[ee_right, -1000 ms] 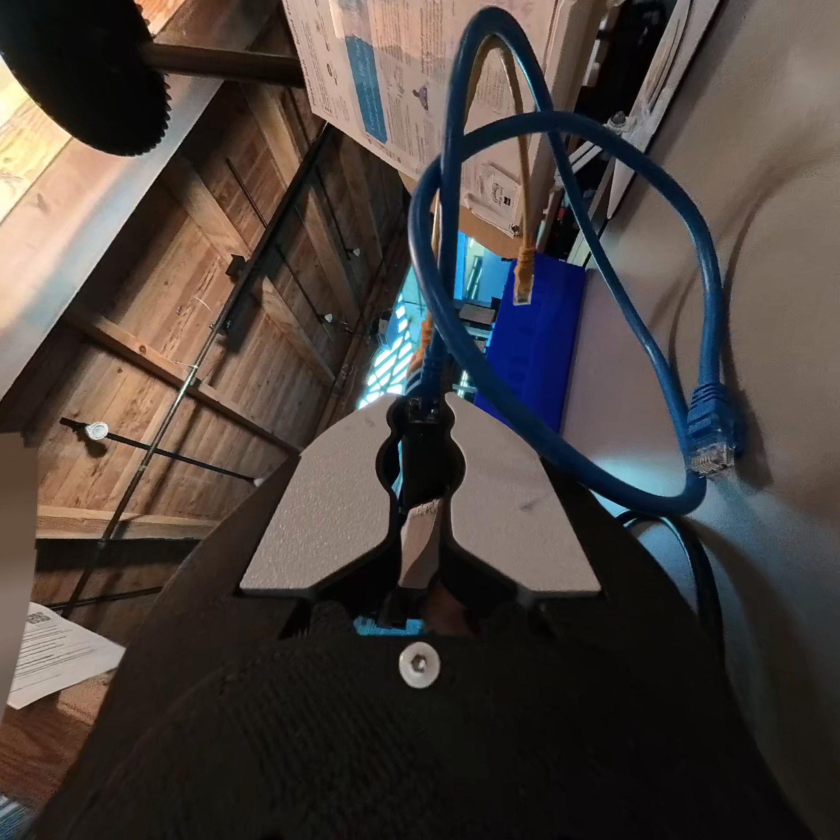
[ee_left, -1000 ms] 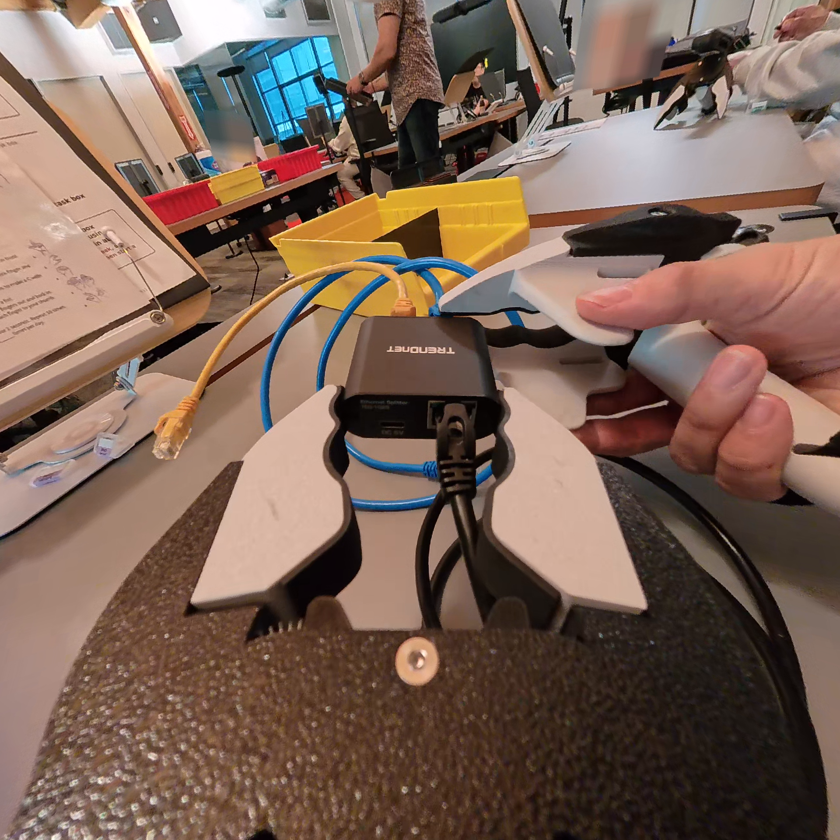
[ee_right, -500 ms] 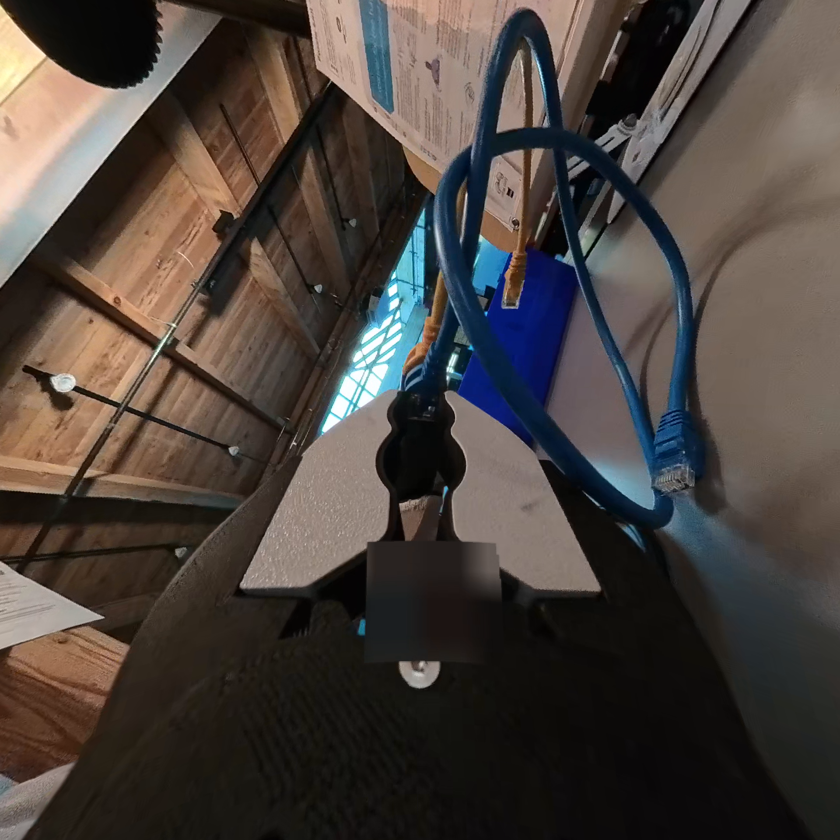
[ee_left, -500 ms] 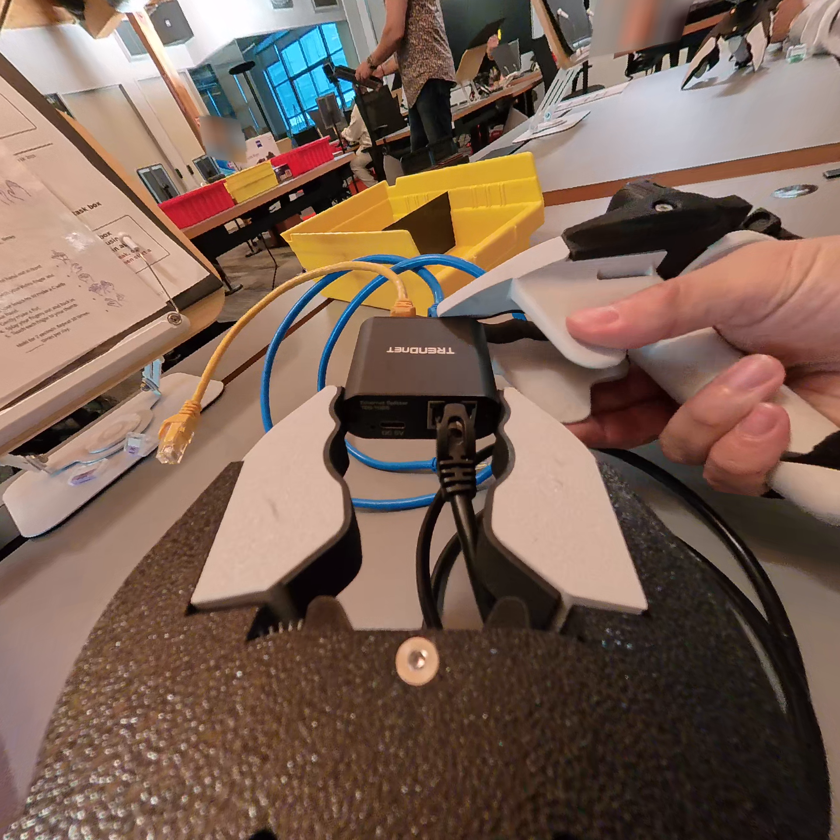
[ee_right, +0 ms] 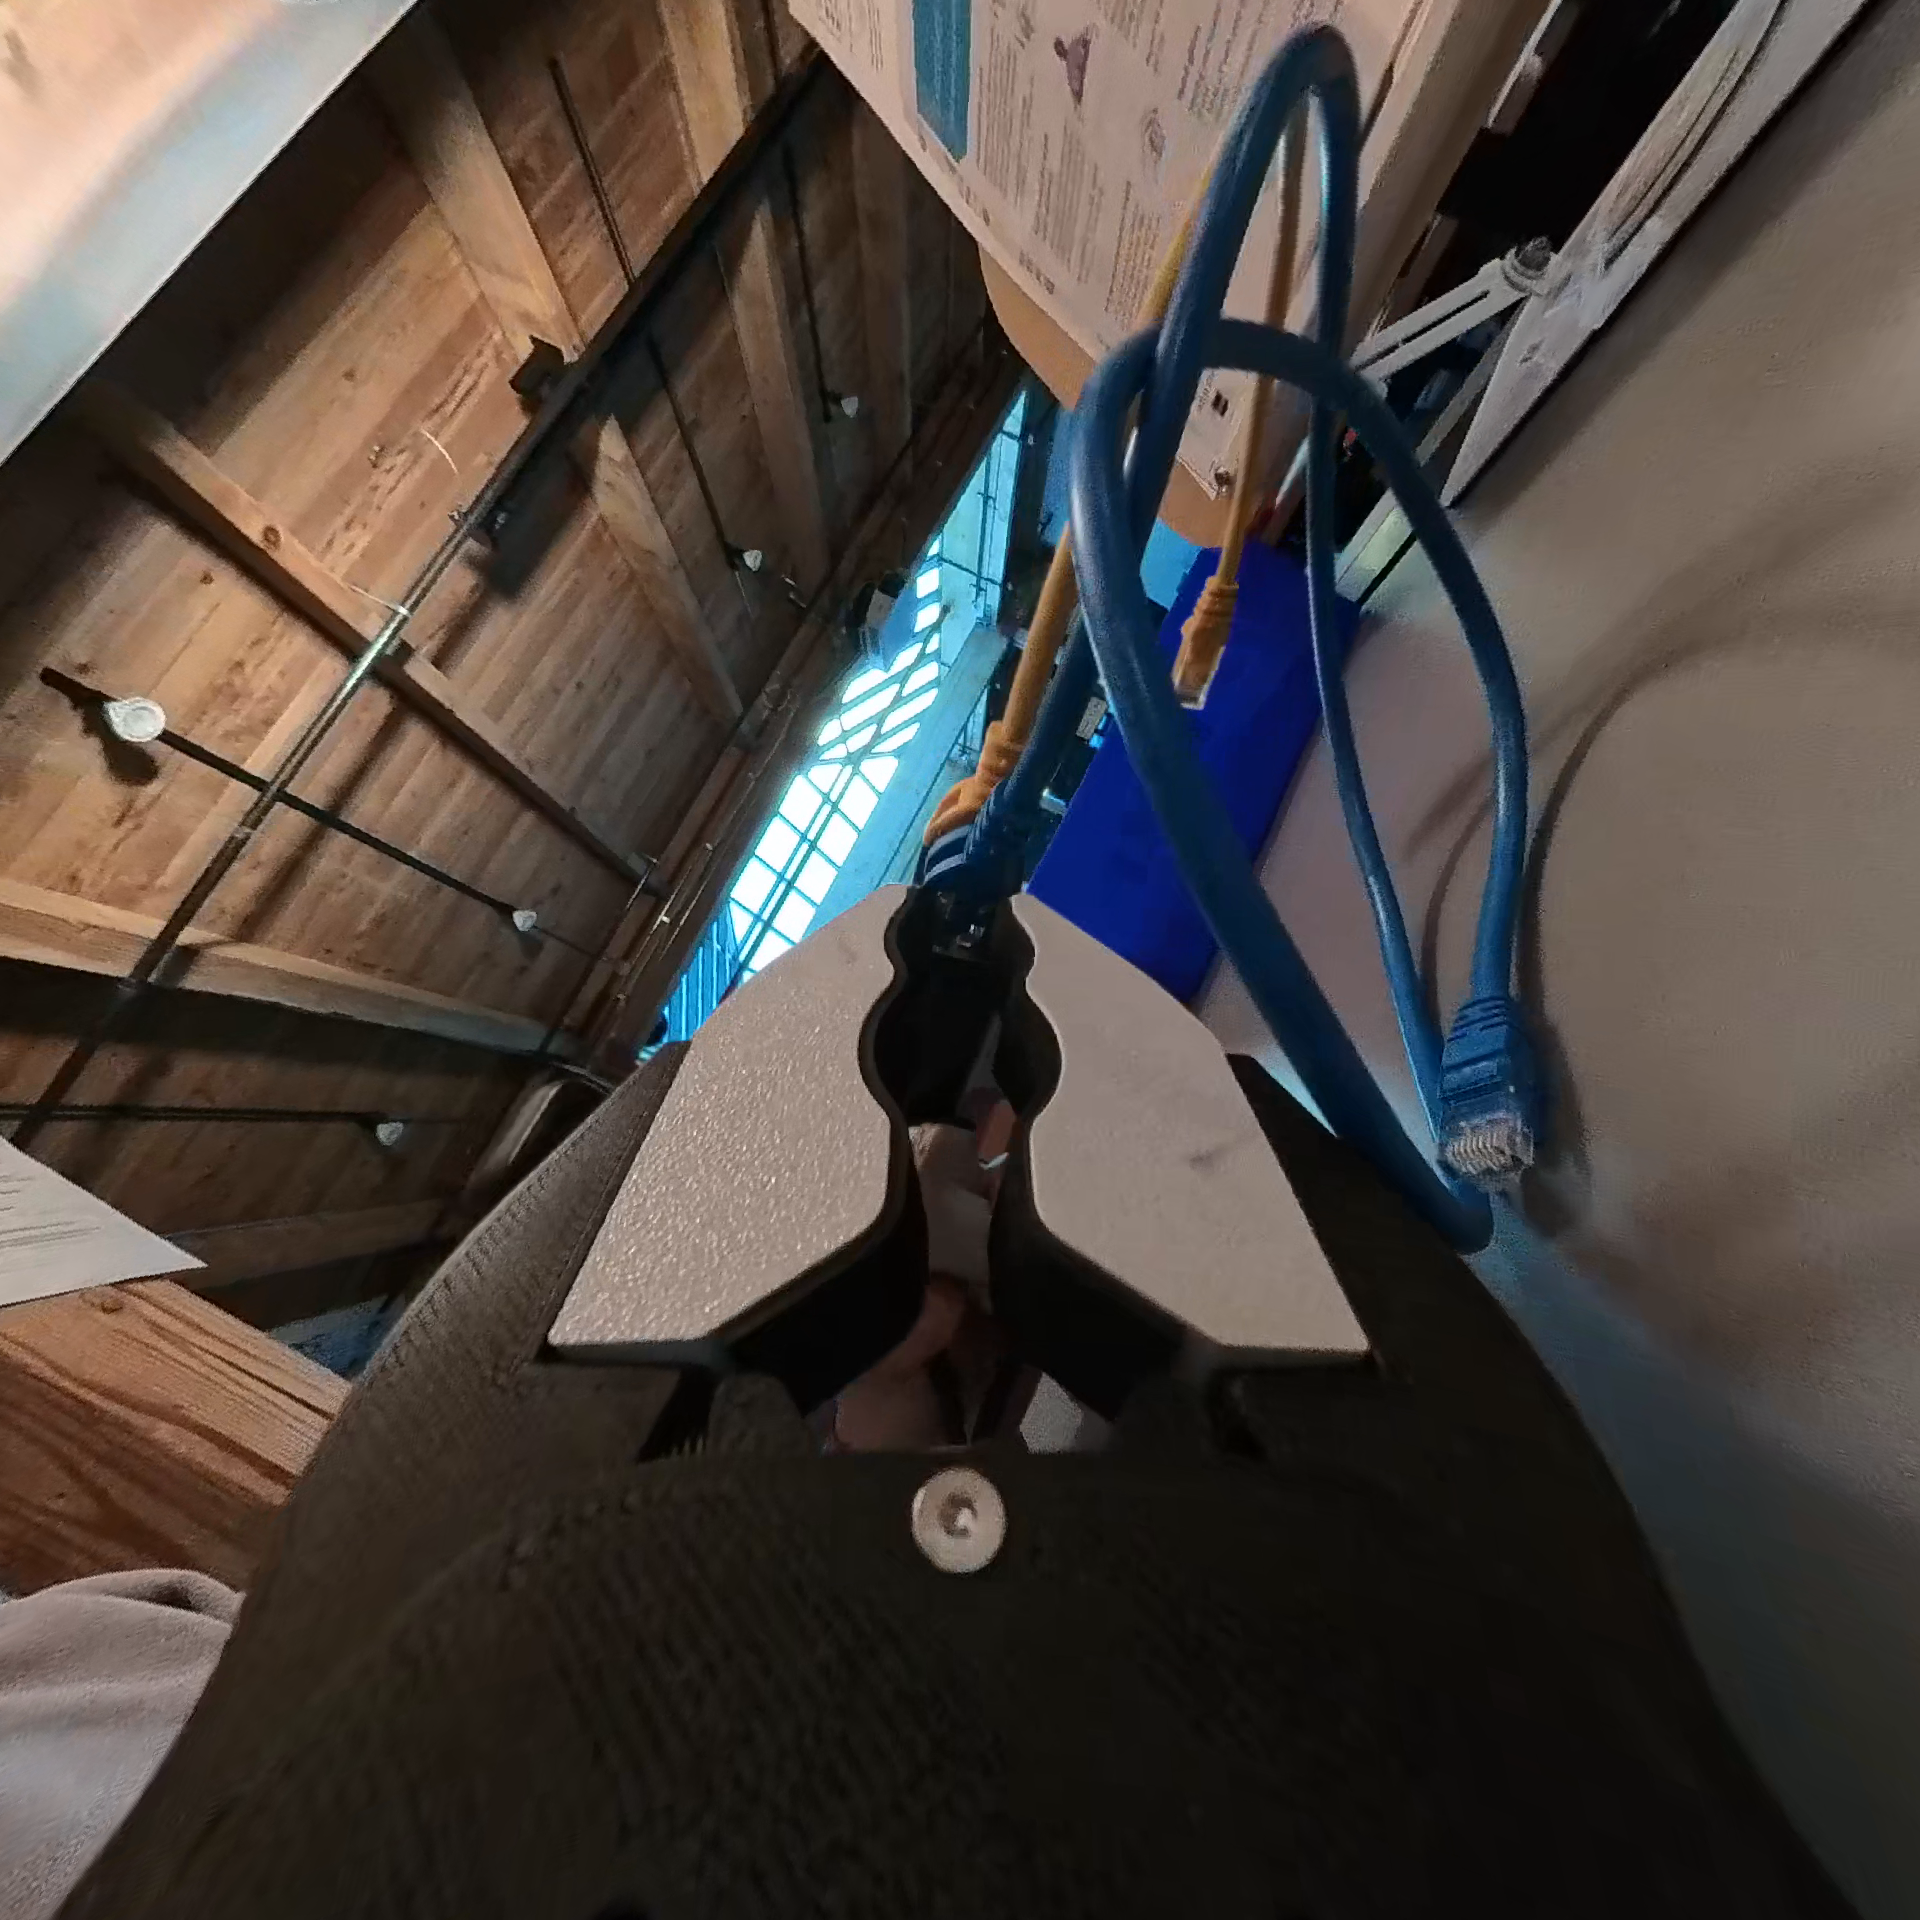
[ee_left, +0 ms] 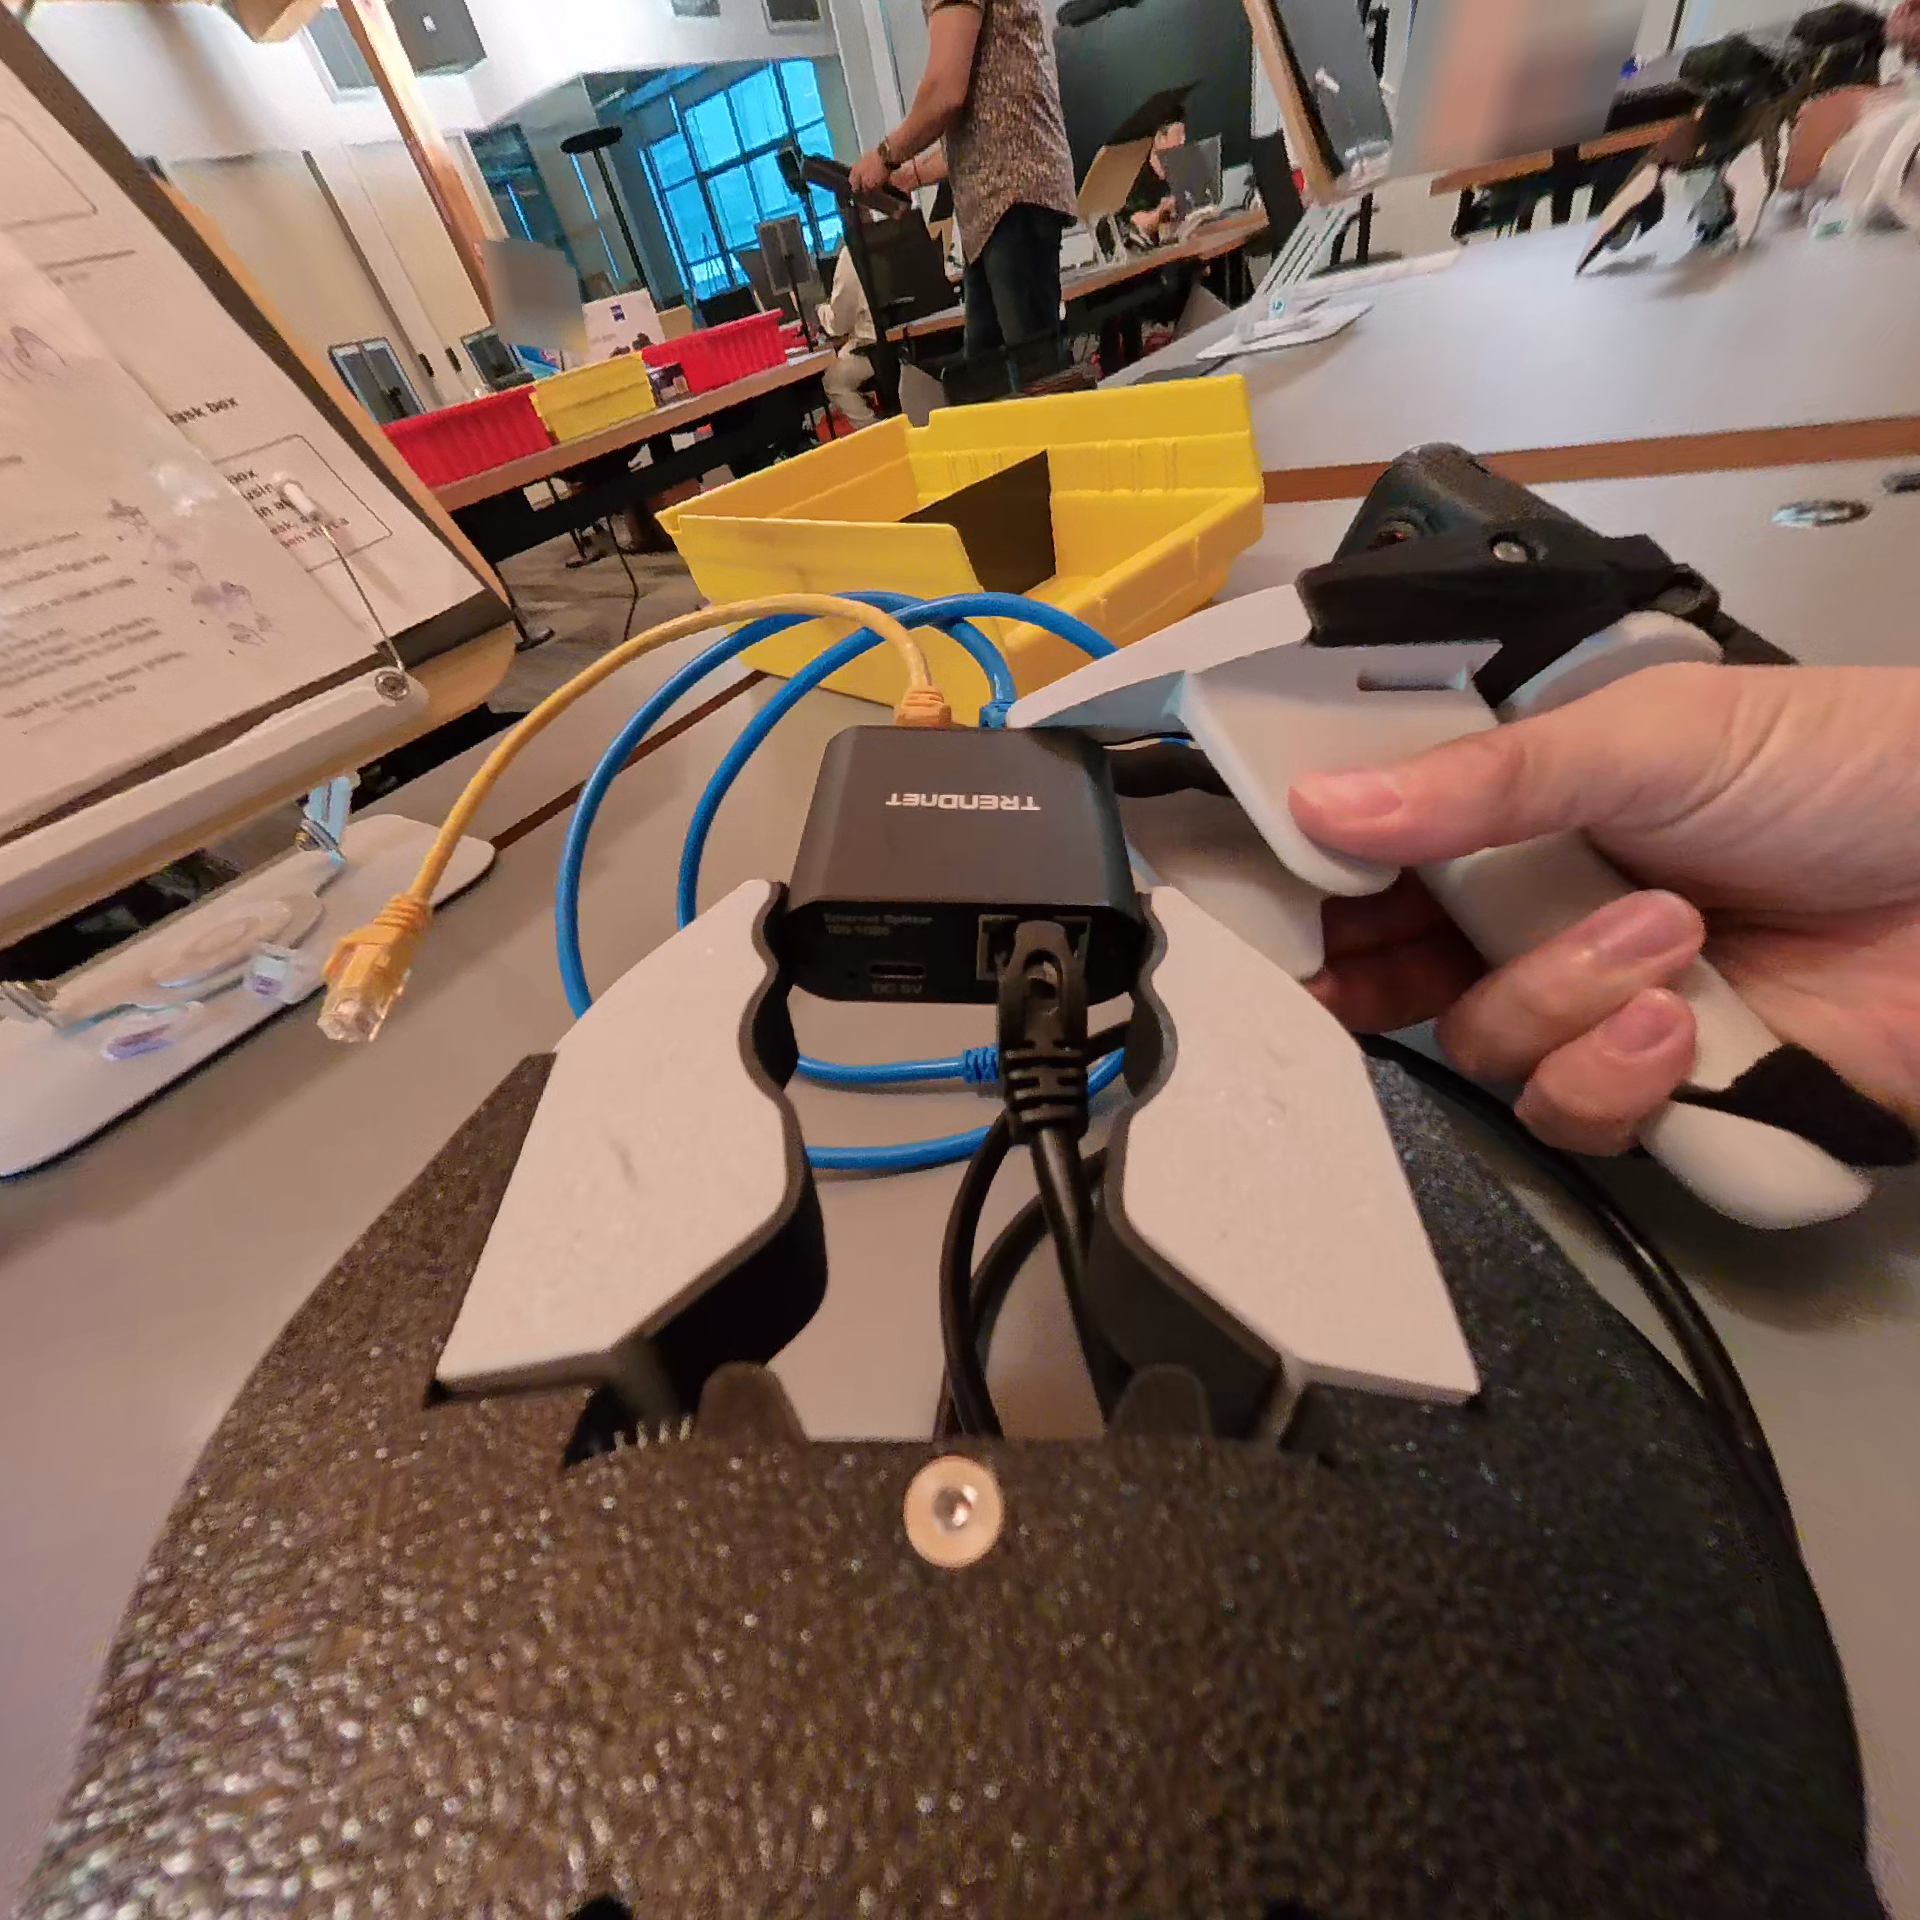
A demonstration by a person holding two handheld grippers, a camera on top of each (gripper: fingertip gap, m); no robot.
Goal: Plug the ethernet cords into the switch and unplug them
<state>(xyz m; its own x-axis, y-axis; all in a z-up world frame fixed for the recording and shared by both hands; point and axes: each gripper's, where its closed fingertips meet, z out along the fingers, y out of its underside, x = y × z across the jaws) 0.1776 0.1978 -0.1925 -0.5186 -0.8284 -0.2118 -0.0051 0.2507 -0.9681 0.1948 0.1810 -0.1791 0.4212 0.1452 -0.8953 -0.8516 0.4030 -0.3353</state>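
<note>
Small black switch (ee_left: 961, 862) flat on the grey table (ee_left: 260, 1247), pinched by its 2 side walls in the left gripper (ee_left: 961, 935), jaws clenched on the near end. Probably light, with a hard and smooth shell, so likely to slide if not pinned.

Long axis straight away from the left wrist camera. Near face toward the camera, with a black cable (ee_left: 1039, 1029) plugged in. Far face toward the yellow bin (ee_left: 1143, 468), with the yellow cord (ee_left: 920, 707) and the blue cord (ee_left: 623, 831) plugged in.

Right gripper (ee_right: 961, 925) closed tight on the plug of the blue cord at that far face. Best held by the stiff plug body, not the soft cable. Latch tab thin, judged fragile. Plug axis in line with the switch; pull straight back. Free blue end (ee_right: 1481, 1091) loose on the table.
</note>
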